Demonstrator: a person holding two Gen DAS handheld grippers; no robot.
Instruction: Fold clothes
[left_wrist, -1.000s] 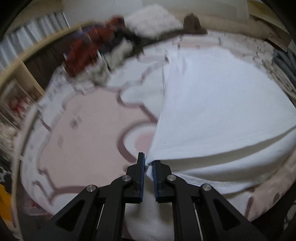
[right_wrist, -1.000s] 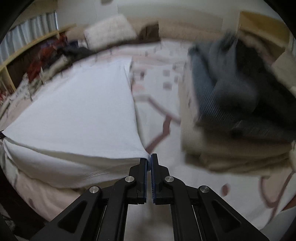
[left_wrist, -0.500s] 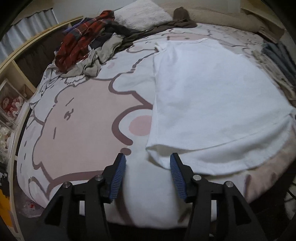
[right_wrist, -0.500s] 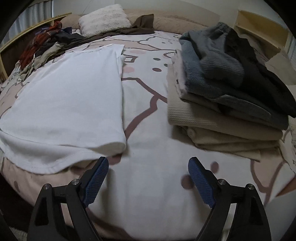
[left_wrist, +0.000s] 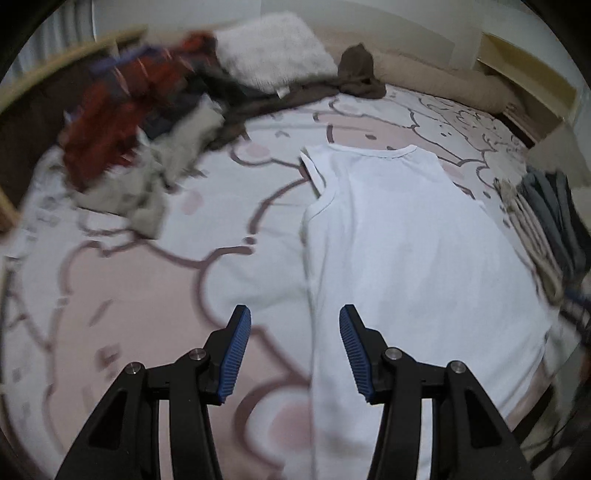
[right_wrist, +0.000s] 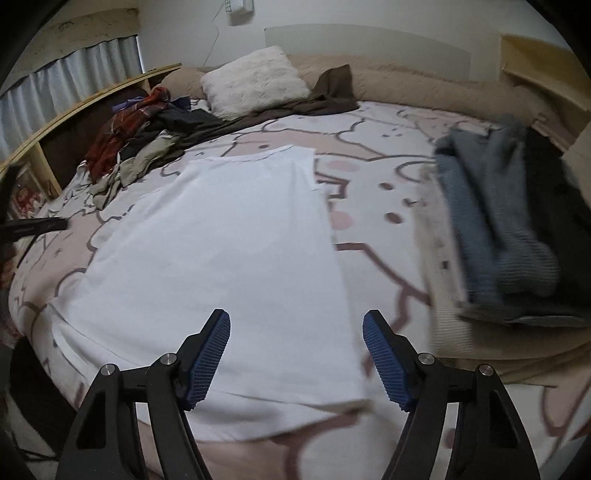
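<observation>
The bed (right_wrist: 388, 192), under a pink cartoon-print cover, carries an unsorted heap (left_wrist: 140, 147) by the pillow (right_wrist: 255, 79) and a folded stack (right_wrist: 509, 236) at the right. The white shirt (right_wrist: 229, 258) lies flat mid-bed with its sides folded in. The left gripper (left_wrist: 295, 354) and right gripper (right_wrist: 295, 363) hover spread wide and empty above its near edges, so a shallow pinch may take only the top layer, or the cover, and pull the fold open.

soft, even indoor light, rather dim, with no hard shadows or glare; its source is not visible. both views bend strongly at the rim, with black corners. in the left wrist view the heap of clothes (left_wrist: 140, 147) far left is smeared by motion blur. in the right wrist view the folded stack (right_wrist: 509, 236) at right is blurred, while the white shirt (right_wrist: 236, 251) is fairly sharp.
</observation>
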